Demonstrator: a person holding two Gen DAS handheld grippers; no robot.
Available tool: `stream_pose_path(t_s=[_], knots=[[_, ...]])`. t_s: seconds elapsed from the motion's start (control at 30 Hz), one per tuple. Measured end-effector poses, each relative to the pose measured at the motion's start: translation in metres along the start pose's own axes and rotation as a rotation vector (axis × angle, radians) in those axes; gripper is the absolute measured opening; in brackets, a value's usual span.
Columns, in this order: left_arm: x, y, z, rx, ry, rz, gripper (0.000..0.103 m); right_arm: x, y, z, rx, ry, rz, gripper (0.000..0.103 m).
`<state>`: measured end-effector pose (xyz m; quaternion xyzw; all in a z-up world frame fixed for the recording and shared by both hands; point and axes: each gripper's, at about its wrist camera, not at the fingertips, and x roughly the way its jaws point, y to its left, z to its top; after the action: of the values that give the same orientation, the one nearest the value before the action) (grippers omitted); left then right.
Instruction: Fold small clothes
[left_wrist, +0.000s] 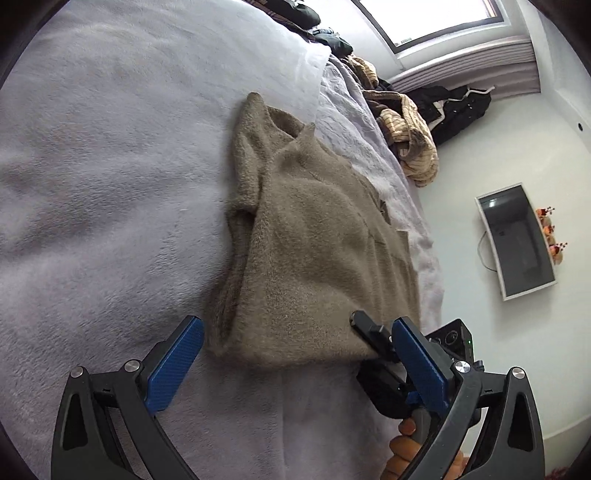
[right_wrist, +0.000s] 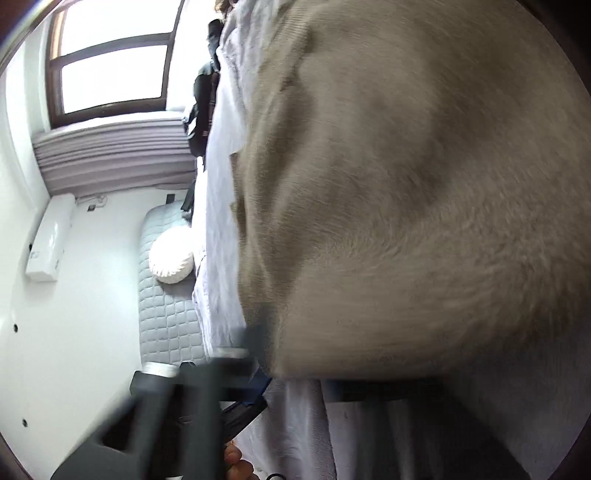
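A pale lilac fleece blanket (left_wrist: 110, 155) covers the bed, soft and lightly rumpled, and the sweater (left_wrist: 314, 236) lies on it near the bed's edge. Beyond the sweater, a heap of clothes (left_wrist: 402, 129) sits at the far end of that edge, tan ribbed knit mixed with dark pieces. Past the heap there is a bright window (left_wrist: 436, 14) with a pleated blind below it, and white walls around.

The left wrist view gives the whole sweater, brown and fuzzy, partly folded, one sleeve tucked along its side. Its long axis runs away from the camera, neckline at the far end toward the heap, hem nearest. The left gripper (left_wrist: 295, 354) stands wide, blue pads (left_wrist: 173, 365) either side of the hem, touching nothing. The right gripper (left_wrist: 373, 332) shows here too, by the hem's corner beside the bed edge, black tips closed and meeting the cloth; whether cloth is pinched between them I cannot tell.

The right wrist view is smeared; the sweater (right_wrist: 406, 184) fills most of it up close. Only this view shows a quilted grey mat (right_wrist: 166, 314) on the floor and a round white cushion (right_wrist: 171, 254) on it, off the bed from the sweater.
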<state>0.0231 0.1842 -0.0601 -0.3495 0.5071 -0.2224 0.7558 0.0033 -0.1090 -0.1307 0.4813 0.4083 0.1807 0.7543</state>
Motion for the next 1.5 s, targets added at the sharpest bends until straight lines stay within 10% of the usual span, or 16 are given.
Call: stream_pose_path(t_s=[0.3,0.87,1.0,1.07,1.3,1.5], knots=[[0.047,-0.011,0.048,-0.057,0.097,-0.201,0.102,-0.024,0.051,0.014,-0.204,-0.025,0.04,0.009],[0.127,-0.064,0.078,0.081,0.142,-0.018,0.101,-0.01,0.031,0.001,-0.201,0.147,-0.048,0.015],[0.126,-0.063,0.076,0.111,0.115,0.072,0.073,-0.022,0.033,-0.007,-0.284,0.264,-0.122,0.017],[0.127,-0.063,0.076,0.154,0.109,0.159,0.039,-0.038,0.048,-0.006,-0.38,0.256,-0.158,0.017],[0.111,-0.087,0.068,0.26,0.02,0.225,0.032,-0.075,0.066,0.056,-0.494,-0.054,-0.335,0.016],[0.101,-0.151,0.053,0.468,-0.039,0.263,0.029,-0.032,0.017,0.086,-0.437,0.042,-0.48,0.011]])
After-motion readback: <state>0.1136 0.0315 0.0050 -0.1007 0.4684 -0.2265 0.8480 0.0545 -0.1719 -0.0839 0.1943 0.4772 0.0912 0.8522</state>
